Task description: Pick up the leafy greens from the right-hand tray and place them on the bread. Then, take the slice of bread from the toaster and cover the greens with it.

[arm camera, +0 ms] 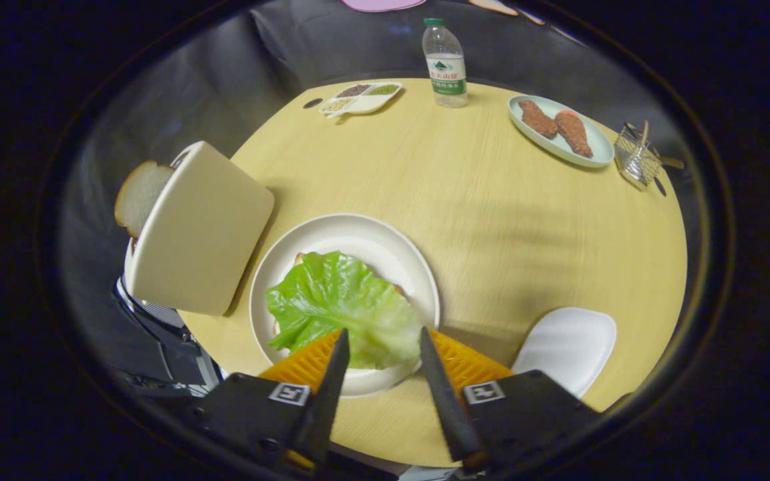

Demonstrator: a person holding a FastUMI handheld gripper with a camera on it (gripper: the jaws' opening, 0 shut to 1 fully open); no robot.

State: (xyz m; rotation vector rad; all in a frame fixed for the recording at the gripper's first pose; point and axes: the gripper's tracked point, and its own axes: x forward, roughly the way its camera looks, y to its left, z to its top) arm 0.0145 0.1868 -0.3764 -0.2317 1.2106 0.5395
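Note:
A green lettuce leaf [338, 300] lies spread over a slice of bread [299, 257] on the round cream plate [358, 227]; only a sliver of the bread's edge peeks out. My gripper [383, 332] hovers open over the near rim of the plate, and the leaf's near edge shows in the gap between the fingers, with neither finger pressing on it. Left of the plate stands the cream toaster [198, 230], with a slice of bread [139, 195] sticking out of its top. The white tray [569, 347] sits to the right of the fingers.
On the round wooden table [492, 220], at the far side, are a water bottle [445, 63], a compartment dish of grains [361, 97], a pale plate with two brown meat pieces [559, 130] and a small wire basket [637, 157].

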